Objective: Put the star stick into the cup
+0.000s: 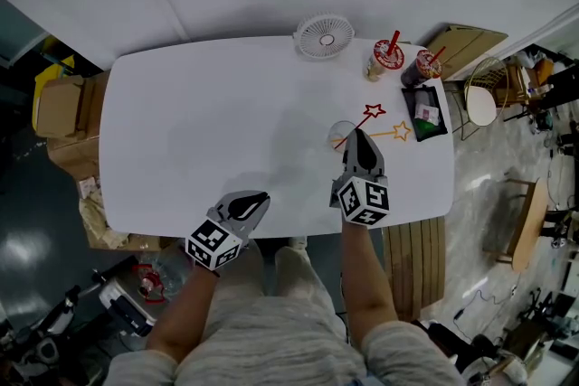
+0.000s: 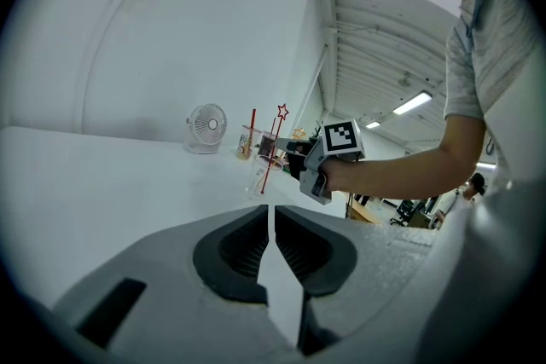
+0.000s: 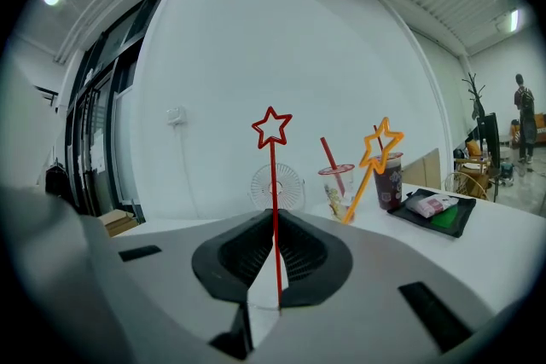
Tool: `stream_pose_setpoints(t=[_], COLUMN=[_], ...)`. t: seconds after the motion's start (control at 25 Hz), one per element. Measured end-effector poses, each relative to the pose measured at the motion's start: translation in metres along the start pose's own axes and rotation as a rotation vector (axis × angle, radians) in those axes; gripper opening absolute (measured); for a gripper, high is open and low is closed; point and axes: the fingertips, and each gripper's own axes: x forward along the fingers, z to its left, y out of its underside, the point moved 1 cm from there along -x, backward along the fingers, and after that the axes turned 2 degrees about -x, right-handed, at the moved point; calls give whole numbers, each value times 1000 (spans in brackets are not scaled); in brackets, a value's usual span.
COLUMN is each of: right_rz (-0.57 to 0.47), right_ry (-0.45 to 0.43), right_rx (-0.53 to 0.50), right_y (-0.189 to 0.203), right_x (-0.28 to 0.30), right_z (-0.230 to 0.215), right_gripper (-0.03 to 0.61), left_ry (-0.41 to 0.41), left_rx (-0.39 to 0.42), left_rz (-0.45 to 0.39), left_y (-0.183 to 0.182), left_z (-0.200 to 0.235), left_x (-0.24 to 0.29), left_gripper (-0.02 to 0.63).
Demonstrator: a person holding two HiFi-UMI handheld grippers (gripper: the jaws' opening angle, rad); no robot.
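Our right gripper (image 1: 355, 136) has its fingers clamped on the red star stick (image 3: 273, 170), which stands upright between them with the star on top. In the left gripper view, the stick's lower end shows inside the clear cup (image 2: 258, 176) on the white tabletop (image 1: 199, 131), and an orange star stick (image 3: 373, 158) leans just beside it. Our left gripper (image 2: 271, 226) hangs by the tabletop's near edge, well apart from the cup, its fingers together on nothing.
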Motion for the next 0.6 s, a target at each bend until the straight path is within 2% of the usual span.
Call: stream_pose_setpoints(t=[0.6], right_rz=[63], right_ry=[5], right_rx=[4], right_y=[16], right_x=[4], right_z=[-7], right_gripper=[18], left_ry=[-3], left_rx=[-1], left_rz=[-17], left_y=[-1], left_z=[-5], left_x=[-2], left_gripper=[17])
